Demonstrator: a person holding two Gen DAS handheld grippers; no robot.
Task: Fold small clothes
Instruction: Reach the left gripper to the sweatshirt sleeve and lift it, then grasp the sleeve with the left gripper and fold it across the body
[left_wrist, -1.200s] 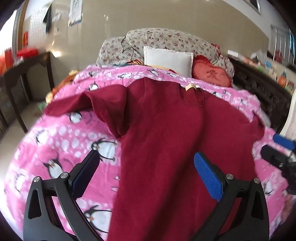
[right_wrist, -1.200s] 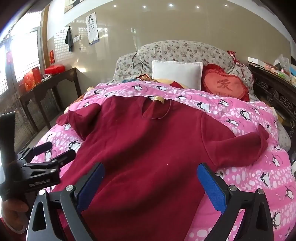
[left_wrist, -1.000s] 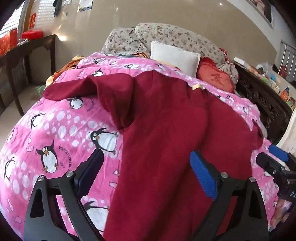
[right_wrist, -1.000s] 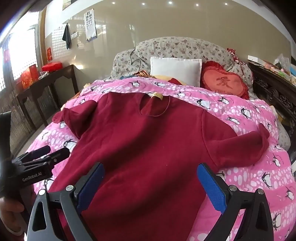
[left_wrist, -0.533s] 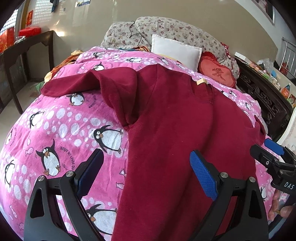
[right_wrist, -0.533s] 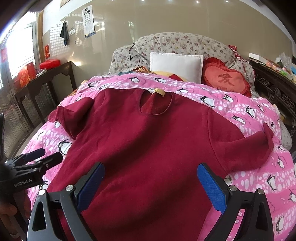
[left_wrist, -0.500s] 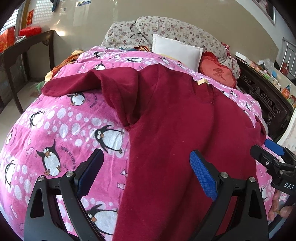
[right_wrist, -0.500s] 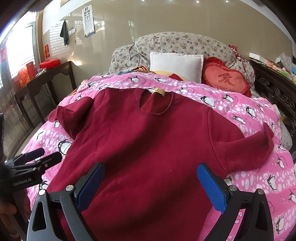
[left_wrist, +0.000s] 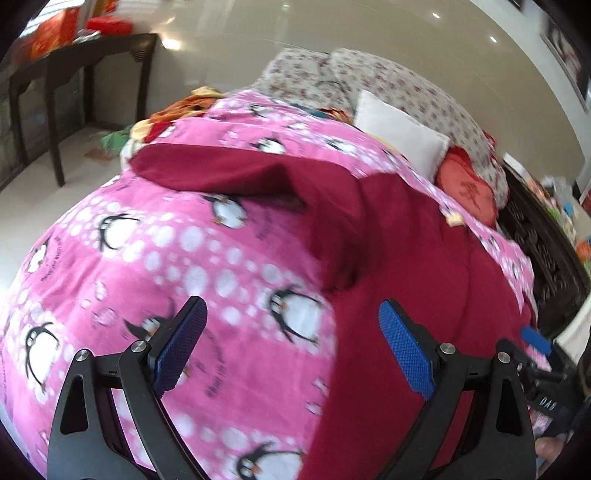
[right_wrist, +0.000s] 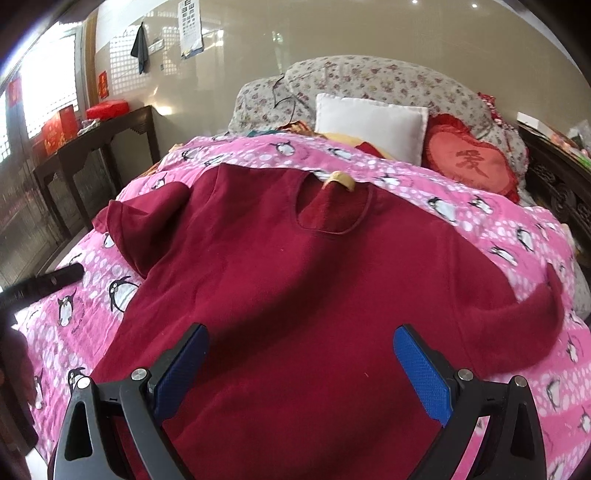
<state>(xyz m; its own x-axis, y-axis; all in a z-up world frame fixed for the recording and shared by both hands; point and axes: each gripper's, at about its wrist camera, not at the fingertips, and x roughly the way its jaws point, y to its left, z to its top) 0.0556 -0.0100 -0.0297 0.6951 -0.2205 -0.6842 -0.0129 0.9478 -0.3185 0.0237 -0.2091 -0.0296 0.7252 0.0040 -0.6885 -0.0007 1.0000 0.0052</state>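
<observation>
A dark red sweater (right_wrist: 314, 288) lies spread flat, front up, on a pink penguin-print blanket (right_wrist: 480, 218), neck opening toward the pillows. Its left sleeve (left_wrist: 221, 173) stretches out to the left, and its right sleeve (right_wrist: 517, 325) lies out to the right. My left gripper (left_wrist: 291, 343) is open and empty, hovering over the blanket just left of the sweater's left edge. My right gripper (right_wrist: 301, 365) is open and empty, above the sweater's lower middle. The left gripper's finger (right_wrist: 48, 282) shows at the left edge of the right wrist view.
A white pillow (right_wrist: 369, 122), a red heart cushion (right_wrist: 469, 162) and a floral bolster (right_wrist: 369, 81) lie at the head of the bed. A dark wooden side table (right_wrist: 92, 147) stands to the left. Dark carved furniture (left_wrist: 546, 258) stands to the right.
My left gripper has swung left, so its view now centres on the blanket and left sleeve. My right gripper has moved slightly forward and lower over the sweater. Both stay open.
</observation>
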